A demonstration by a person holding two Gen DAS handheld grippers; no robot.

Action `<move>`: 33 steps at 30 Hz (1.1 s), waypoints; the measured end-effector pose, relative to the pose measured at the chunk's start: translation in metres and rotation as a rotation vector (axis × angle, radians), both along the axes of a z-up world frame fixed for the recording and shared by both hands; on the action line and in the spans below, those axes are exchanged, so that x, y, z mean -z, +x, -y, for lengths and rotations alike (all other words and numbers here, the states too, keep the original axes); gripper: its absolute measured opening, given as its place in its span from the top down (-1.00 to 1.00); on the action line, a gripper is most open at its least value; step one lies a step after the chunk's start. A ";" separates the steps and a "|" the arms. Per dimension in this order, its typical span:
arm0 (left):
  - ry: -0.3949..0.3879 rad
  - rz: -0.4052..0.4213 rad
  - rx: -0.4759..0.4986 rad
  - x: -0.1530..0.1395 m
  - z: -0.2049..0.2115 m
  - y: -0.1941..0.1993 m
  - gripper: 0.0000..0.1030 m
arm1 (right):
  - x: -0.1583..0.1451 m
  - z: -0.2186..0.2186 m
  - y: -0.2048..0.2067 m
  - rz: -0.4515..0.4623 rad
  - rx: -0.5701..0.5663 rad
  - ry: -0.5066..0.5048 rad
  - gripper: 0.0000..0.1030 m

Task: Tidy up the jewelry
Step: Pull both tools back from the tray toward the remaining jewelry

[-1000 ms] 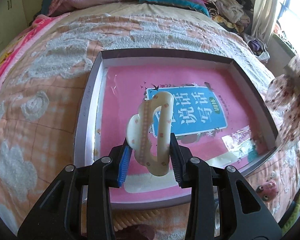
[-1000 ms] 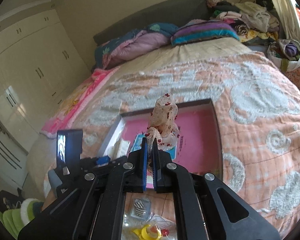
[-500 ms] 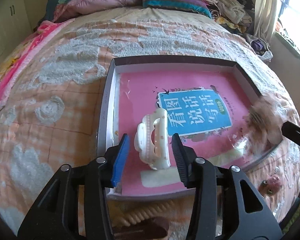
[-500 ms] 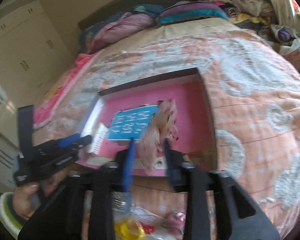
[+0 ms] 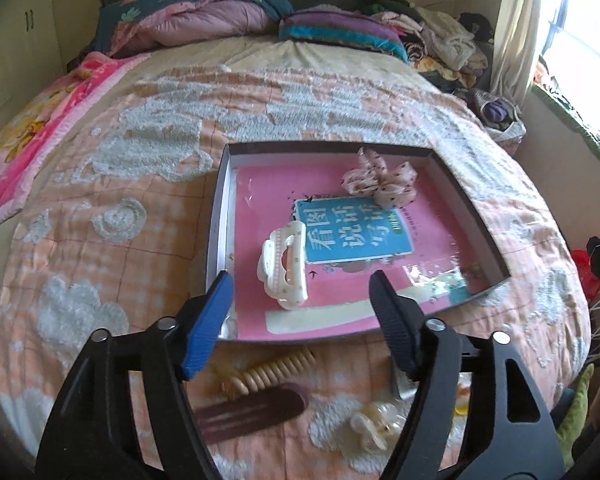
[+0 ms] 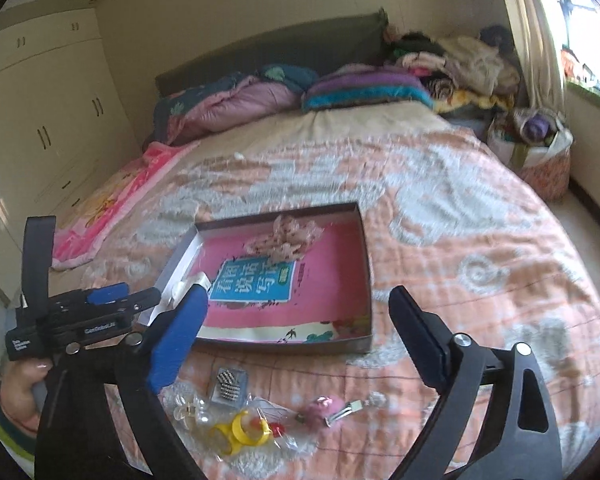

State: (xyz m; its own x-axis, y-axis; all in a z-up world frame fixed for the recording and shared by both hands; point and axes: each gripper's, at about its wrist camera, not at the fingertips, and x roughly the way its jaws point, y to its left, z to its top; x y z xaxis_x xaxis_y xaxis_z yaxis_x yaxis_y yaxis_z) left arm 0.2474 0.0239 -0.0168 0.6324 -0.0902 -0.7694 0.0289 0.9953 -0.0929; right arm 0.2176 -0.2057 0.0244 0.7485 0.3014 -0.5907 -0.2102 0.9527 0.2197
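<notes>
On peach quilt, box holding claw clip and scrunchie; both tongs just sprung wide, empty; remaining trinkets nearside of box, under right gripper, left gripper close too.

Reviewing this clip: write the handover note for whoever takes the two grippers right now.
Left gripper: open, jaws have just been opening, nothing between them.
Right gripper: open wide, jaws have just been opening, empty.
In the box: cream hair claw near its left wall, dotted fabric scrunchie at the far side, both lying on the pink book.
Left to do, on the blanket in front of the box: wooden spiral clip, dark flat barrette, pearly clip, yellow ring, pink hair clip, packet of beads.
</notes>
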 end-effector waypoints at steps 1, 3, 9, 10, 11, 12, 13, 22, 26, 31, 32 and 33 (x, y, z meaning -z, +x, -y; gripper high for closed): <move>-0.002 0.009 0.001 -0.004 0.001 -0.005 -0.37 | -0.005 0.001 -0.006 0.017 0.000 -0.005 -0.83; -0.004 0.029 -0.003 -0.014 0.002 -0.015 -0.53 | -0.013 0.003 -0.014 0.040 -0.004 -0.002 -0.87; -0.012 0.085 -0.013 -0.040 0.000 -0.039 -0.82 | -0.038 0.006 -0.043 0.102 -0.016 -0.010 -0.87; -0.015 0.094 -0.014 -0.043 -0.001 -0.043 -0.82 | -0.042 0.006 -0.047 0.115 -0.017 -0.020 -0.87; -0.014 0.105 -0.015 -0.048 -0.001 -0.047 -0.82 | -0.045 0.006 -0.051 0.124 -0.017 -0.026 -0.87; -0.012 0.117 -0.015 -0.052 -0.001 -0.051 -0.82 | -0.051 0.006 -0.056 0.138 -0.014 -0.034 -0.88; -0.010 0.126 -0.015 -0.055 -0.001 -0.054 -0.82 | -0.055 0.006 -0.061 0.149 -0.011 -0.037 -0.90; -0.007 0.170 -0.025 -0.074 -0.005 -0.086 -0.82 | -0.077 0.017 -0.092 0.198 -0.016 -0.049 -0.92; -0.004 0.185 -0.020 -0.078 -0.005 -0.100 -0.82 | -0.081 0.022 -0.105 0.206 -0.021 -0.048 -0.92; -0.011 0.186 -0.007 -0.077 -0.002 -0.118 -0.82 | -0.081 0.024 -0.119 0.213 -0.036 -0.069 -0.92; -0.007 0.188 -0.001 -0.076 0.000 -0.122 -0.82 | -0.081 0.024 -0.123 0.213 -0.037 -0.071 -0.92; -0.002 0.189 0.004 -0.076 0.001 -0.126 -0.82 | -0.080 0.024 -0.126 0.213 -0.042 -0.072 -0.92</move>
